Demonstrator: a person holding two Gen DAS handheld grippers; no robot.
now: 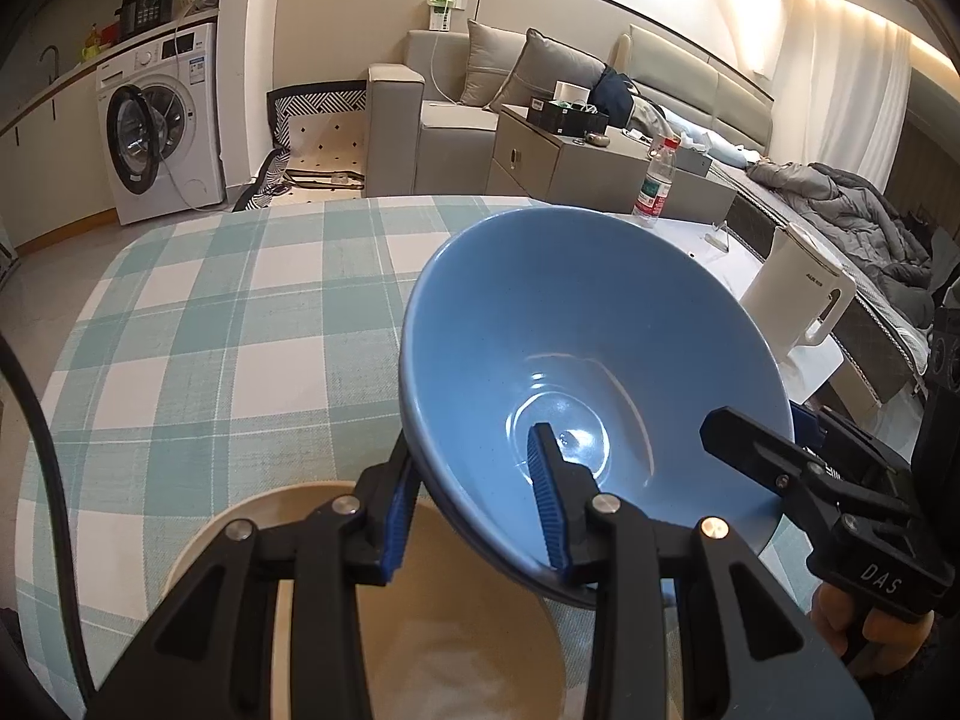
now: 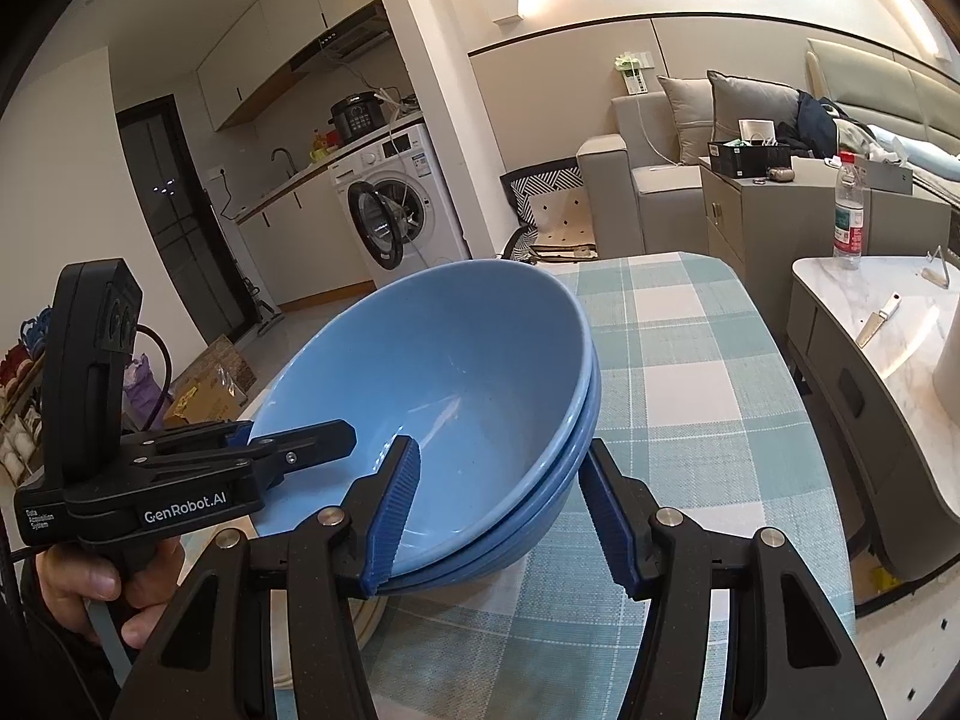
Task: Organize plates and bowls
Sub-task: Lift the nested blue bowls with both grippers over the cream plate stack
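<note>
Two nested blue bowls [image 1: 576,348] are held tilted above the checked tablecloth [image 1: 210,312]. My left gripper [image 1: 474,498] is shut on their near rim, one finger inside and one outside. My right gripper [image 2: 498,504] straddles the opposite rim of the bowls [image 2: 456,360]; its inner pad [image 2: 393,504] lies against the bowl's inside, its outer pad [image 2: 609,504] stands just off the outer wall. A cream plate [image 1: 420,612] lies on the cloth under my left gripper. Each gripper shows in the other's view, the right [image 1: 774,456] and the left [image 2: 288,450].
A white kettle [image 1: 804,294] and a water bottle [image 1: 657,180] stand on a marble side table [image 2: 900,324] to the right, with a knife [image 2: 879,318] on it. A sofa [image 1: 456,120], a cabinet and a washing machine [image 1: 162,120] are beyond the table.
</note>
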